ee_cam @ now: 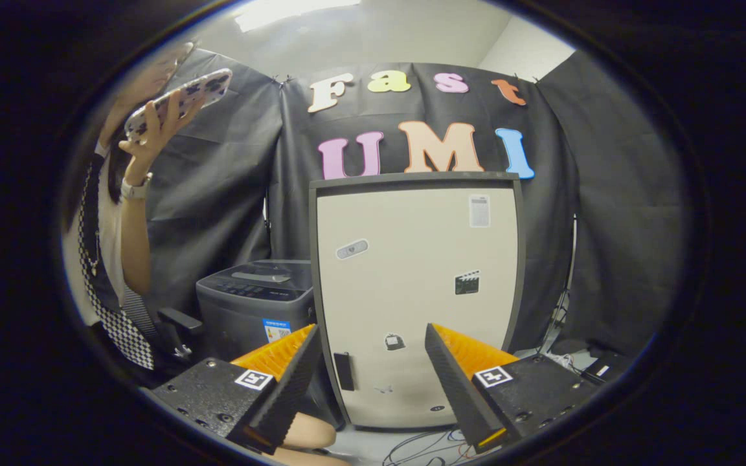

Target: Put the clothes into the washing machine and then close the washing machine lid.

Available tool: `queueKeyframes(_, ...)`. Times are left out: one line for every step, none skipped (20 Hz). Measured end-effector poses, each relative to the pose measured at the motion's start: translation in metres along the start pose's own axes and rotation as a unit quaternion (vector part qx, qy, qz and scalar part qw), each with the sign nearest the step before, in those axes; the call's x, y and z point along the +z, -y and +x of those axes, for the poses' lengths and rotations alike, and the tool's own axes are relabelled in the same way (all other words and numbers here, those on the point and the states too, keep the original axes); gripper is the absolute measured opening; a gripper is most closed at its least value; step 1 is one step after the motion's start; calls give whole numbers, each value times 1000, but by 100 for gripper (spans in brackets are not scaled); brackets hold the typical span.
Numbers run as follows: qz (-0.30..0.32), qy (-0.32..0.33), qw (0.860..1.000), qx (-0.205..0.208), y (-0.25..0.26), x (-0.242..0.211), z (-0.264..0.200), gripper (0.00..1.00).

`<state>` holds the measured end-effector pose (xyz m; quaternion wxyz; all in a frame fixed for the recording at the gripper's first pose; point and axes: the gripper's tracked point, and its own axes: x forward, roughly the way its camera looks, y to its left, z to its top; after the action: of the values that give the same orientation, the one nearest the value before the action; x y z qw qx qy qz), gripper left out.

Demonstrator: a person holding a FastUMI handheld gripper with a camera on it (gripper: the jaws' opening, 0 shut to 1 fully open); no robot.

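Note:
A dark grey top-loading washing machine (253, 304) stands beyond my left finger, its lid lying flat and shut, with a blue label on its front. My gripper (373, 343) is open, with nothing between its fingers (292, 382). It sits well back from the machine and points at the beige cabinet. No clothes are in sight.
A tall beige cabinet (415, 291) with a dark frame and stickers stands straight ahead, right of the machine. A person (120, 246) sits at the left holding up a phone (179, 103). Cables (425, 446) lie on the floor below, and small dark items (596, 369) at the right.

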<state>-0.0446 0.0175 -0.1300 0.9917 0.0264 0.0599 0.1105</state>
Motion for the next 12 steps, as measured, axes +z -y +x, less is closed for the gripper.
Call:
queueKeyframes(0, 1, 1000, 0, 0, -1, 0, 98)
queueKeyframes(0, 2, 1000, 0, -1, 0, 0, 98)
queueKeyframes(0, 1, 1000, 0, -1, 0, 0, 98)
queueKeyframes(0, 2, 1000, 0, 0, 0, 0, 98)
queueKeyframes(0, 1, 1000, 0, 0, 0, 0, 98)
queueKeyframes(-1, 2, 1000, 0, -1, 0, 0, 98)
queueKeyframes(0, 2, 1000, 0, -1, 0, 0, 98)
queueKeyframes(0, 1, 1000, 0, -1, 0, 1, 98)
queueKeyframes(-1, 2, 1000, 0, -1, 0, 0, 98)
queueKeyframes(0, 2, 1000, 0, 0, 1, 0, 98)
queueKeyframes(0, 2, 1000, 0, -1, 0, 0, 97)
queueKeyframes(0, 2, 1000, 0, -1, 0, 0, 97)
